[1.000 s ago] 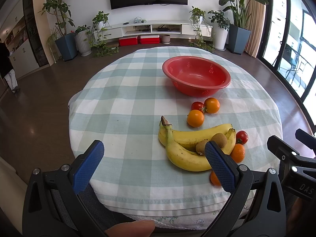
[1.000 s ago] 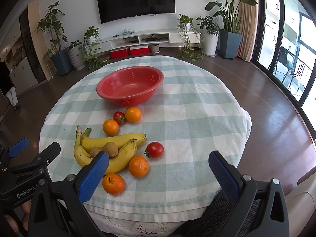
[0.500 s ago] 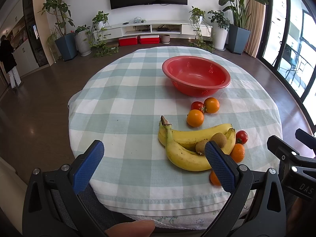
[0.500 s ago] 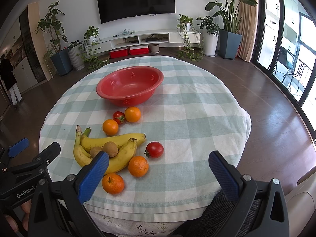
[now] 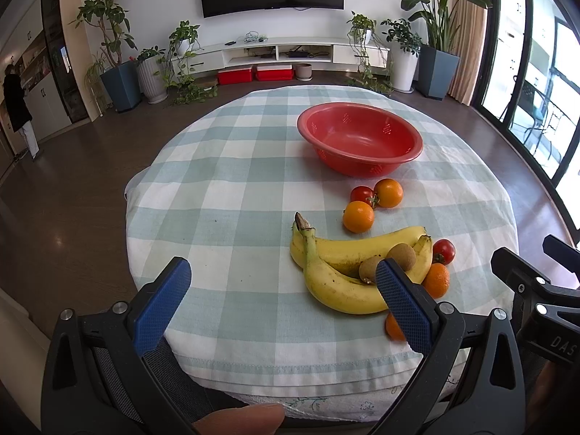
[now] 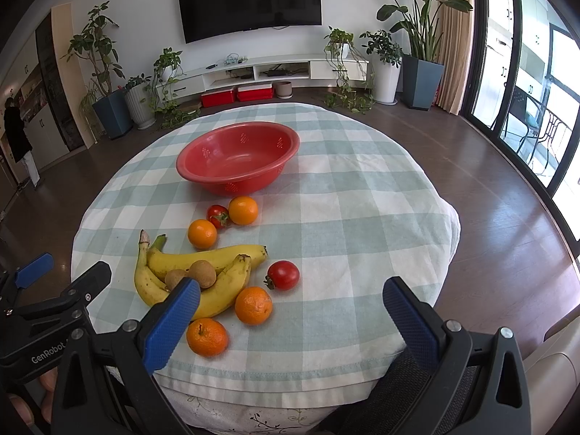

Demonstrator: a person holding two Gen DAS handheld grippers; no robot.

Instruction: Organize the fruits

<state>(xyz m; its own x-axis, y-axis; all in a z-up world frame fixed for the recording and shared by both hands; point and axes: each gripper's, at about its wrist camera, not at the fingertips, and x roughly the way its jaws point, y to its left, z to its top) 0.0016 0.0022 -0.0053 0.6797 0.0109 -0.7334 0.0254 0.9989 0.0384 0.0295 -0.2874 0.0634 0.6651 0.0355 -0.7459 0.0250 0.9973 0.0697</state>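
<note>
A red bowl (image 5: 360, 137) (image 6: 237, 156) stands empty on the round table with a checked cloth (image 5: 235, 188) (image 6: 344, 217). In front of it lie a banana bunch (image 5: 337, 264) (image 6: 214, 272) with two kiwis (image 5: 400, 255) (image 6: 202, 273) on top, two tomatoes (image 6: 283, 274) (image 6: 217, 215) and several oranges (image 6: 253, 305) (image 6: 207, 337) (image 5: 358, 216). My left gripper (image 5: 282, 301) hovers open at the near table edge, left of the bananas. Open too, my right gripper (image 6: 290, 311) hangs above the near edge, with the oranges just ahead of its left finger.
A TV, a low white cabinet with red boxes (image 5: 253, 72) and potted plants (image 5: 119, 72) line the far wall. A person (image 5: 18, 108) stands far left. Glass doors are on the right. Dark wood floor surrounds the table.
Both grippers and all the fruit stay where they were. Only the person at the far left has moved within the background.
</note>
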